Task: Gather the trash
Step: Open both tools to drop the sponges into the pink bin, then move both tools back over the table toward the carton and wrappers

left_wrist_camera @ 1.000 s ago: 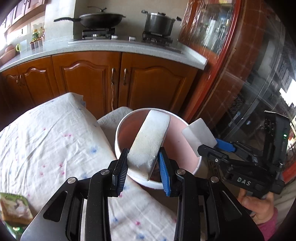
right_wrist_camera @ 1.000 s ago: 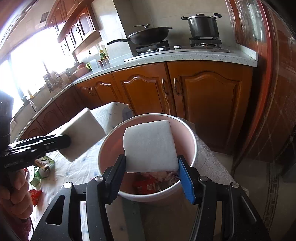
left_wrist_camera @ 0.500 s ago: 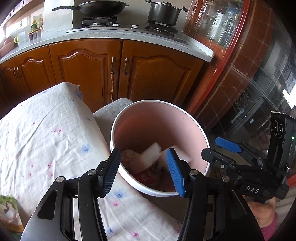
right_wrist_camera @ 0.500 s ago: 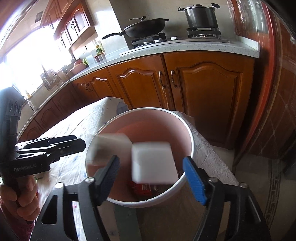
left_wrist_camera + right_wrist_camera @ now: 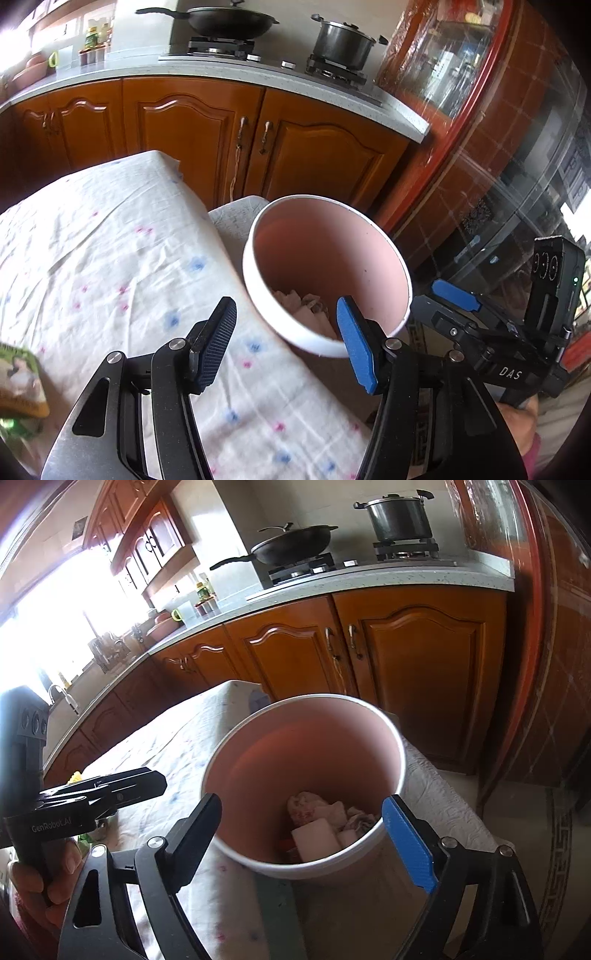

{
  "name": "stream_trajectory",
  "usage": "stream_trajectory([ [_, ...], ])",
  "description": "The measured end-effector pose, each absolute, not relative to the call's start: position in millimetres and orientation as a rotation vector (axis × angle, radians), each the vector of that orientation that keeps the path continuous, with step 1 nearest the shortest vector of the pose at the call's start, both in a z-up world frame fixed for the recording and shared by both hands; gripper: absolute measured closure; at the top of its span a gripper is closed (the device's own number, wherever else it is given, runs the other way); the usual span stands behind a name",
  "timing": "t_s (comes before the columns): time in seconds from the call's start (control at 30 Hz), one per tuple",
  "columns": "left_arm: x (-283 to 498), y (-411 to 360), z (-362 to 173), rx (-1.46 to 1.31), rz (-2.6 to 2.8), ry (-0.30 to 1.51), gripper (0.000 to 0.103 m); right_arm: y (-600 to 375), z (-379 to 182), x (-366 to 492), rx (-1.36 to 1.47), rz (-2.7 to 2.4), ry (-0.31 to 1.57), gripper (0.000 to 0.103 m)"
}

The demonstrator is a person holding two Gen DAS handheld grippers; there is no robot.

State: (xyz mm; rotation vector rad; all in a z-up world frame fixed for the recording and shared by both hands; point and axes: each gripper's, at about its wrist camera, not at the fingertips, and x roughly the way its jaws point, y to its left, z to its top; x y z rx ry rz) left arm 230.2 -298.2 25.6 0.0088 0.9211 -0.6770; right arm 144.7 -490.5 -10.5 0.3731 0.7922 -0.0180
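Left gripper (image 5: 286,345): jaws have just been opening; now spread, nothing between them.
Right gripper (image 5: 301,843): jaws have just been opening; spread wide, empty, over the bucket mouth.
Pink bucket (image 5: 391,731): beside the table edge, placed to catch drops.
White foam blocks (image 5: 316,838): inside the bucket, on crumpled trash.
Green packet (image 5: 20,384): on the table; likely next.
Table (image 5: 92,258): covered by a white cloth with coloured dots.
Room: kitchen; wooden cabinets (image 5: 184,129), wok and pot on the stove.

Both tools are black frames with silver screws; the left gripper (image 5: 284,343) carries one blue pad (image 5: 356,347) and one black, the right gripper (image 5: 316,843) likewise, lettered "DAS".
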Motion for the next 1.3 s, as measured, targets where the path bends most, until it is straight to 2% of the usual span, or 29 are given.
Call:
stream_trajectory([
  [0.57,179.8,-188.6,38.7,-0.167,-0.594,0.842,0.041,-429.2,11.5,114.2,0.457,0.071,0.639,0.006],
  [1.2,138.7,-63.0,36.6,-0.254,-0.396,0.782,0.041,-352.2,4.5,115.2,0.435,0.205,0.686,0.005],
  [1.3,137.0,-45.1,34.2,-0.263,-0.358,0.777,0.038,-338.7,4.2,117.2,0.422,0.229,0.694,0.005],
])
